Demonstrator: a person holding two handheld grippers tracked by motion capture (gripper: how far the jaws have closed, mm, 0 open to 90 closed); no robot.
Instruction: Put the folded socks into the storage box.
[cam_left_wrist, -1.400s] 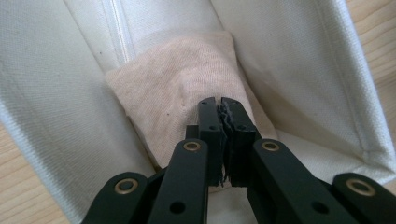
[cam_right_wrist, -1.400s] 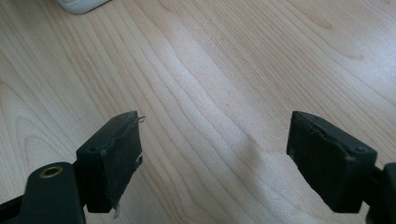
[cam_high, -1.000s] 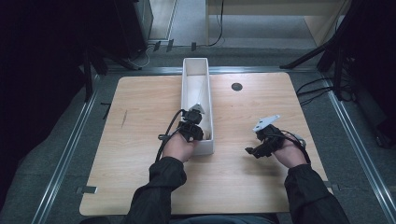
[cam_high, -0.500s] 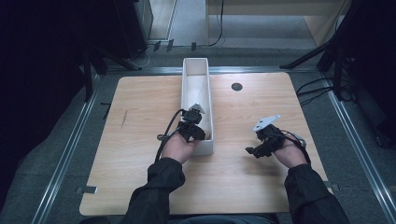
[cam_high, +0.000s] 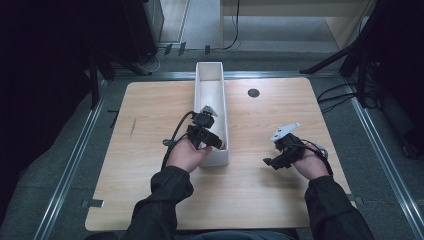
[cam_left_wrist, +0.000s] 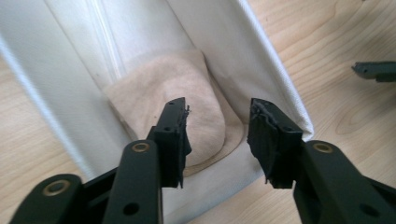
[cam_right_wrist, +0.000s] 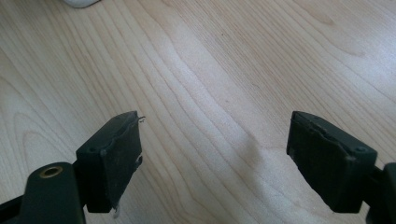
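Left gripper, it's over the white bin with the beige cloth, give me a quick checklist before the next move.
1. Beige cloth lies in the white bin, at its near end: ok.
2. Left gripper jaws have just been opening; nothing between them, cloth released: ok.
3. Cloth lying flat, all inside the walls: cannot tell, its near edge is hidden.
4. Right gripper open with nothing in it, over bare table: ok.
5. Bin upright on the table: ok.

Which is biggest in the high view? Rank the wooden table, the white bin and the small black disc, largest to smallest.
1. wooden table, by far the largest.
2. white bin, long and narrow, standing on the table.
3. small black disc, smallest, lying to the right of the bin's far end.
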